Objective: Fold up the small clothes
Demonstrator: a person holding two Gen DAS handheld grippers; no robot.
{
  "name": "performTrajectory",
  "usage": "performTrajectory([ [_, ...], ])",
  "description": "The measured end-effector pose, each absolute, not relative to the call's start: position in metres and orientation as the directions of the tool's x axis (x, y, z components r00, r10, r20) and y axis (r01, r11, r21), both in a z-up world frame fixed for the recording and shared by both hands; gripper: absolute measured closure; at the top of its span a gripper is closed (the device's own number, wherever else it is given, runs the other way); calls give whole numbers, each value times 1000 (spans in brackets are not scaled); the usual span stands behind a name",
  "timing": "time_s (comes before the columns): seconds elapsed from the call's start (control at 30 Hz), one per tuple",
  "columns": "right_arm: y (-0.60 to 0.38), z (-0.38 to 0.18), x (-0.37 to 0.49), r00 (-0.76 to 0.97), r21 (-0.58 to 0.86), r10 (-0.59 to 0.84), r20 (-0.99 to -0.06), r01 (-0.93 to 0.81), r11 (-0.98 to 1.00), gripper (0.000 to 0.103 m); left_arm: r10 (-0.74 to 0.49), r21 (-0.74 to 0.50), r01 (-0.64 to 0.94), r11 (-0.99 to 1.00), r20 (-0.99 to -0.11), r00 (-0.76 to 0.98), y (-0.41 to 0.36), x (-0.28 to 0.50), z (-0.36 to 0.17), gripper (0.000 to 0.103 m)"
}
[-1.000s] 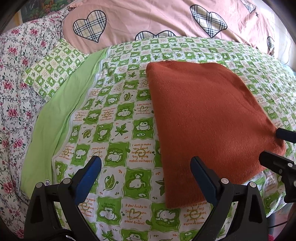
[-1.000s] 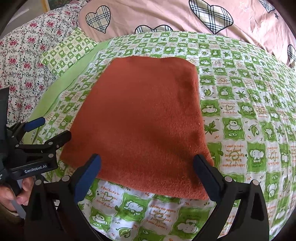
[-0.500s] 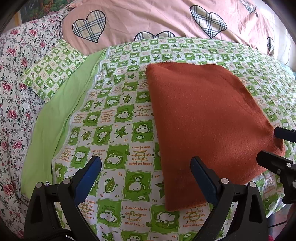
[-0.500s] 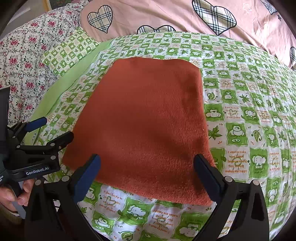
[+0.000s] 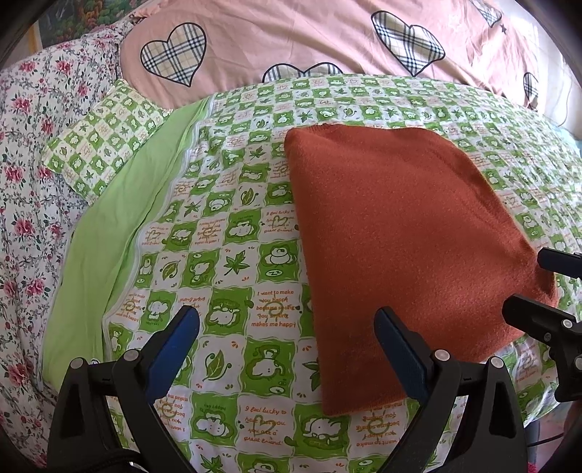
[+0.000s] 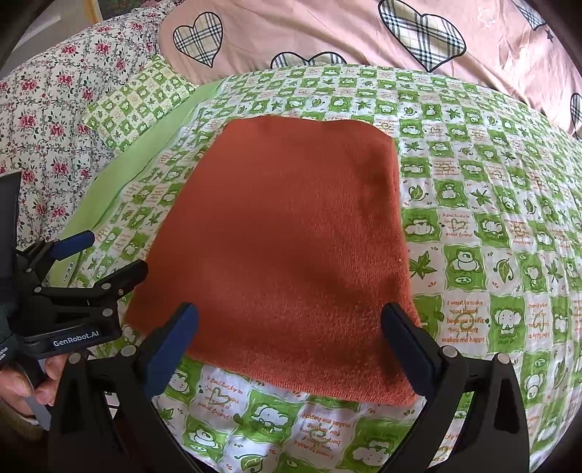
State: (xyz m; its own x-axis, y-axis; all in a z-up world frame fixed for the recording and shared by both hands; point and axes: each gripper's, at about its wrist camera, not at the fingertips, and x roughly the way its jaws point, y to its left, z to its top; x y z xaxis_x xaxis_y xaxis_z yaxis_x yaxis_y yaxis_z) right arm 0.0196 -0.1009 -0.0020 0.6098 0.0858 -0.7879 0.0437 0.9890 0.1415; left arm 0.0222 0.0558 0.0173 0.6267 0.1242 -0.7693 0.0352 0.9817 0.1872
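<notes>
1. Nearest: left gripper [image 5: 287, 329], fingers spread wide, holding nothing. It hangs over bare quilt [image 5: 232, 262], with only its right finger over the near-left corner of the garment.
2. Right gripper [image 6: 291, 327], also spread and empty, sits centred over the garment's near edge, one finger close to each near corner.
3. The task item is the rust-orange garment [image 6: 287, 236], lying flat on the green-checked quilt, already a tidy rectangle with no sleeves sticking out. It looks folded at least once. I can't count the layers.
4. My read of the step: both grippers are lined up at the near edge for another fold or a pick-up.
5. To do it well: shift the left gripper right so it is properly over its corner, pinch all layers at both near corners and not just the top one, then lift evenly and carry the edge to the far edge so the corners match.
6. The knit is thick and soft, so a shallow grip would likely slip or peel off one layer.
7. View differences: only the right wrist view shows the person's hand [image 6: 22, 378] on the left gripper's handle. Only the left wrist view shows the garment's left edge in full.
8. Farthest: green pillow [image 5: 105, 134], floral sheet [image 5: 32, 174], pink heart cover [image 5: 309, 32].
</notes>
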Motion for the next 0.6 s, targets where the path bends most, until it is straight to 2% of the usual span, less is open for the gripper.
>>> performTrajectory([
  [0.6, -100, 4, 20, 620, 144, 89, -780, 40, 989, 3, 112, 183, 48, 982, -766, 633, 53, 23, 20, 6],
])
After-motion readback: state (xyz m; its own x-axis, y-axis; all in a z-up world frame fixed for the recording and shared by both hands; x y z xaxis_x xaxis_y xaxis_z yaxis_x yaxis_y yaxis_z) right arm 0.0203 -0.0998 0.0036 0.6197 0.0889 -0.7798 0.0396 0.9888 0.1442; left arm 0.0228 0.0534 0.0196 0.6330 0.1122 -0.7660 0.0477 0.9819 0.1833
